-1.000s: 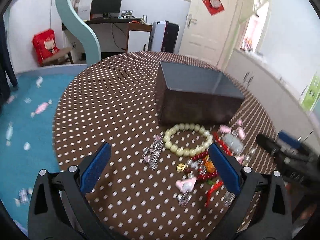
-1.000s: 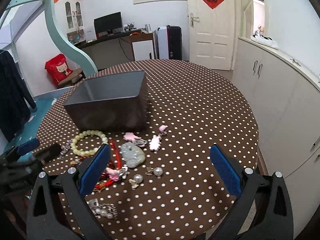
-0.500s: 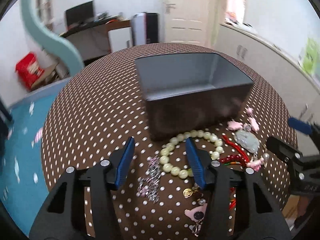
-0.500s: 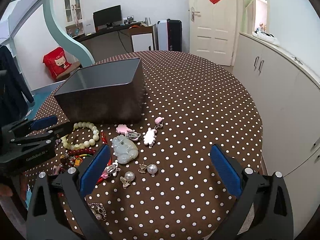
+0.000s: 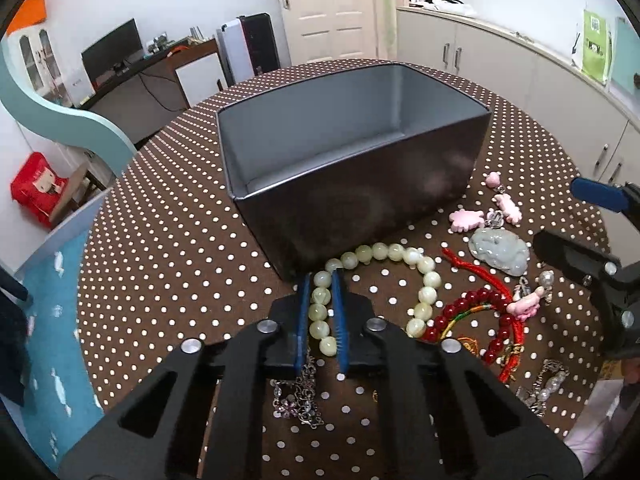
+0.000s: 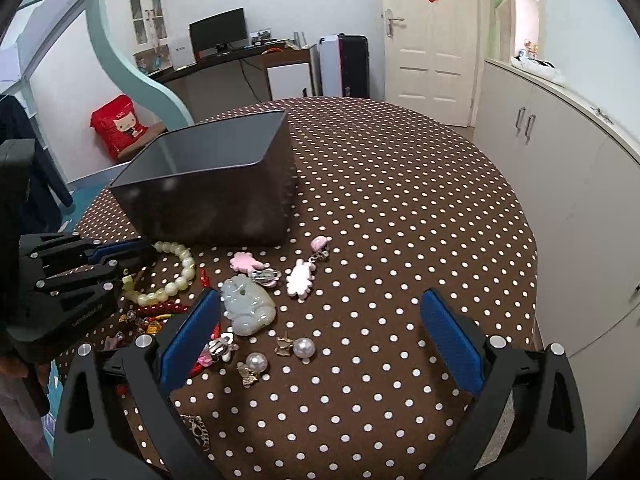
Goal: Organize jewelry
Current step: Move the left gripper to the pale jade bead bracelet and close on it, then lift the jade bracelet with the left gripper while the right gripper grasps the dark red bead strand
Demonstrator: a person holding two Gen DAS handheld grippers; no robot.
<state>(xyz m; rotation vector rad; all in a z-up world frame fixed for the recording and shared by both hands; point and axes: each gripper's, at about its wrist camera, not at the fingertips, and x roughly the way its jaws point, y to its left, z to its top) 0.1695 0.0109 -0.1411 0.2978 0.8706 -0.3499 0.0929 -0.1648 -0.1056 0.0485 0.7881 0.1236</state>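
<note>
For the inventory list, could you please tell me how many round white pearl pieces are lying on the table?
2. One pearl lies between the right gripper's fingers, ahead of them; the other pearl lies just left of it, nearer the camera. More may be hidden in the jewelry pile.

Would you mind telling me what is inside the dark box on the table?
The box shows only bare grey inner walls and a strip of floor, with no jewelry in sight. Its near wall hides the rest of the floor in both views, so something small lying there cannot be ruled out.

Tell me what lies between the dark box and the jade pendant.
Right wrist view: pink charms lie between the dark box and the jade pendant.
</note>
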